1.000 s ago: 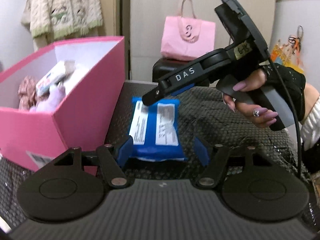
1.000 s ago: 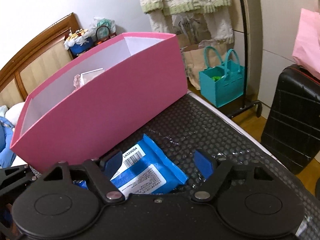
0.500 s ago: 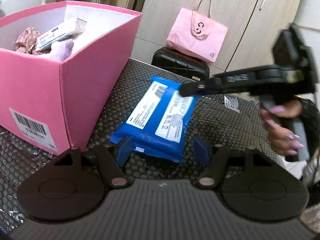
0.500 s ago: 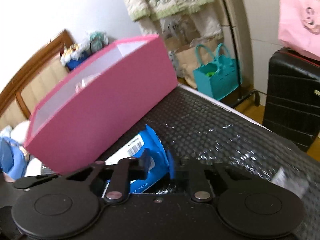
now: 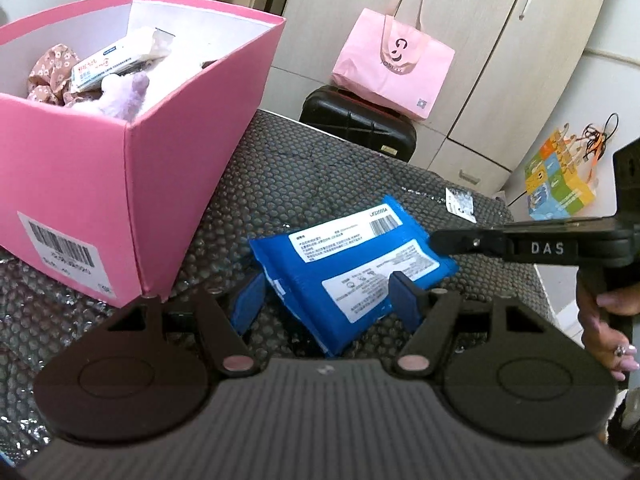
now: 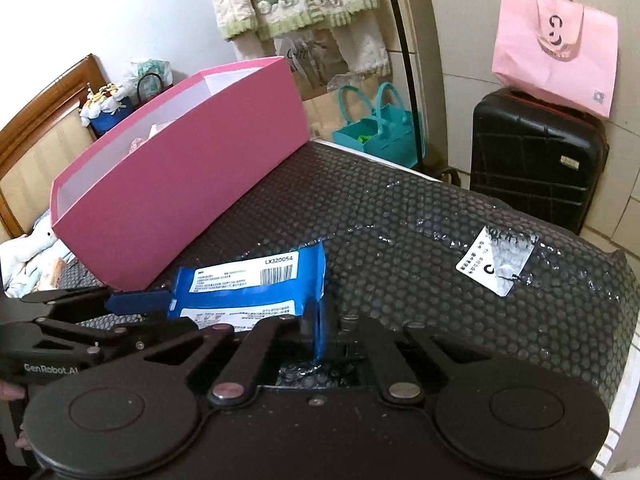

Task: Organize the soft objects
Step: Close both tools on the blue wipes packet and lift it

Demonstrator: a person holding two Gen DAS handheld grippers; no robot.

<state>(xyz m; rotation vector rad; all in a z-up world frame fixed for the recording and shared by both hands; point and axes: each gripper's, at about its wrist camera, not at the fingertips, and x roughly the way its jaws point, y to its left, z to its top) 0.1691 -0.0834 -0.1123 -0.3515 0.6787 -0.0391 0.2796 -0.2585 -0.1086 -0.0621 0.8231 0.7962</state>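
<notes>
A blue soft pack of wipes [image 5: 352, 264] with white labels is held just above the black bubble-wrap surface [image 5: 304, 184]. My right gripper [image 6: 320, 332] is shut on the pack's right edge [image 6: 248, 292]; in the left wrist view its arm [image 5: 520, 246] reaches the pack from the right. My left gripper [image 5: 326, 300] is open, its blue fingertips either side of the pack's near end. A pink box [image 5: 132, 184] at the left holds a floral cloth, a lilac plush and a white pack.
A black suitcase [image 6: 536, 160] with a pink tote bag [image 6: 556, 44] on it stands beyond the surface. A white sticker [image 6: 494, 262] lies on the bubble wrap at the right. A teal bag [image 6: 376, 132] sits behind the box.
My right gripper has closed on the pack's edge and turned the pack clockwise. The left gripper has lifted and tilted, staying open around the pack.
</notes>
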